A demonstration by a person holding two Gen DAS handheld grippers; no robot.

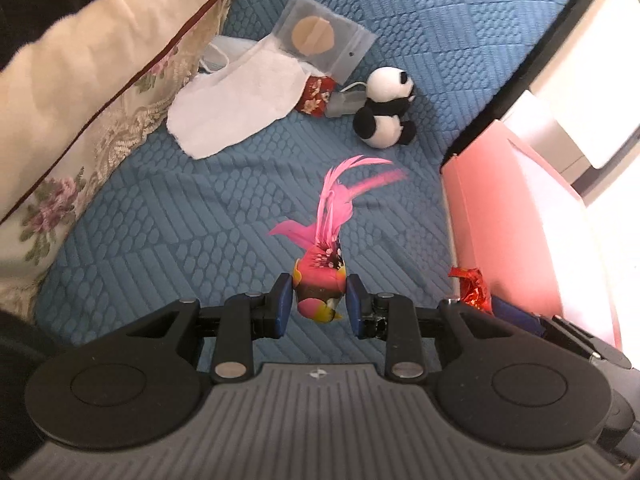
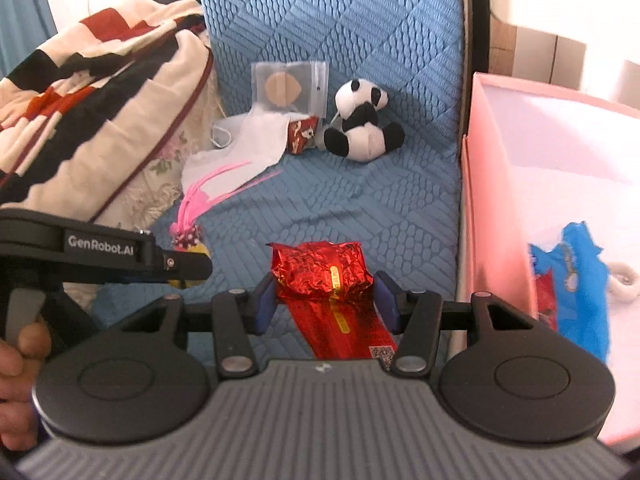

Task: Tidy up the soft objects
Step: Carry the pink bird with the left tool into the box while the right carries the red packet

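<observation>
My left gripper [image 1: 319, 302] is shut on a pink feathered toy bird [image 1: 320, 280], its blue pads pressed on the bird's body and its tail feathers pointing away over the blue quilt [image 1: 200, 220]. My right gripper [image 2: 326, 300] is shut on a red foil packet [image 2: 322, 274], held above the quilt [image 2: 360, 200]. In the right wrist view the left gripper's arm [image 2: 100, 250] crosses at the left with the bird [image 2: 188, 228] behind it. A plush panda [image 1: 384, 108] [image 2: 360, 128] sits further back. The red packet [image 1: 472, 288] shows at the right of the left wrist view.
A pink box [image 2: 500, 160] [image 1: 500, 220] stands at the right, with blue and red items [image 2: 568, 276] inside. A white cloth [image 1: 236, 108], a clear pouch [image 1: 320, 36], a small red pouch [image 1: 316, 94] and a folded blanket [image 2: 92, 120] lie at the back left. A hand [image 2: 16, 368] grips the left handle.
</observation>
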